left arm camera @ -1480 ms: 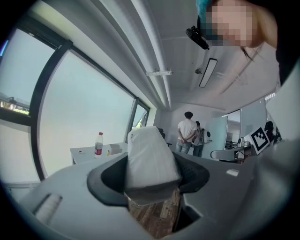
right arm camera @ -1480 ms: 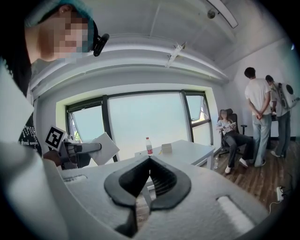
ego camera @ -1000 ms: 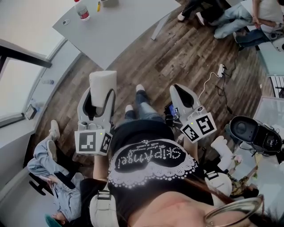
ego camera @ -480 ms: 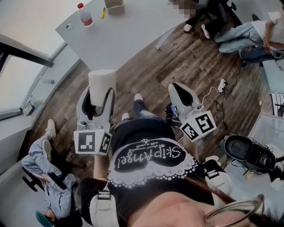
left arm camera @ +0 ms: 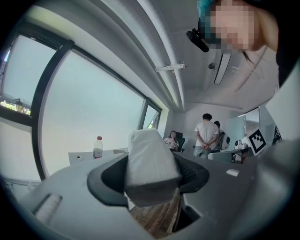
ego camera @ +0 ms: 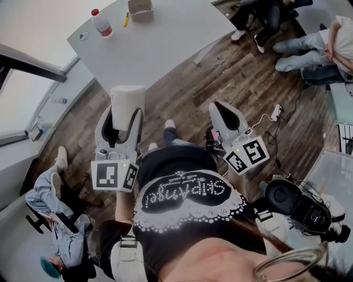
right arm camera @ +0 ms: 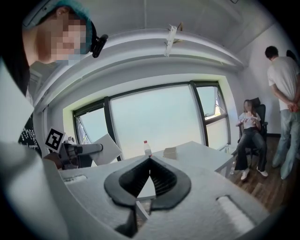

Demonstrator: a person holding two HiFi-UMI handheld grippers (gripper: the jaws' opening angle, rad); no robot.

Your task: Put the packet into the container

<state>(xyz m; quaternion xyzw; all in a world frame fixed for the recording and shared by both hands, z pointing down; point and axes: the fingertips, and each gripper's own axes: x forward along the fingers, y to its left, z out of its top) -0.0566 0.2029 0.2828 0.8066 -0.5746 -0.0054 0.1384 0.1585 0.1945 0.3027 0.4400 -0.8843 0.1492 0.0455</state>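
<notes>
White packet [ego camera: 127, 100] clamped in left tongs [ego camera: 125, 119], container [ego camera: 140, 7] contents unclear

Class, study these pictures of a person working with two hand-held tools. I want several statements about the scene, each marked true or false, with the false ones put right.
1. The left tool is clamped on a white packet. True.
2. The right tool grips a second packet. False: its jaws are together with nothing between them.
3. The packet lies inside the container. False: the packet is in the left tool, while the container stands at the far side of the table.
4. A bottle with a red cap stands upright on the table. True.
</notes>
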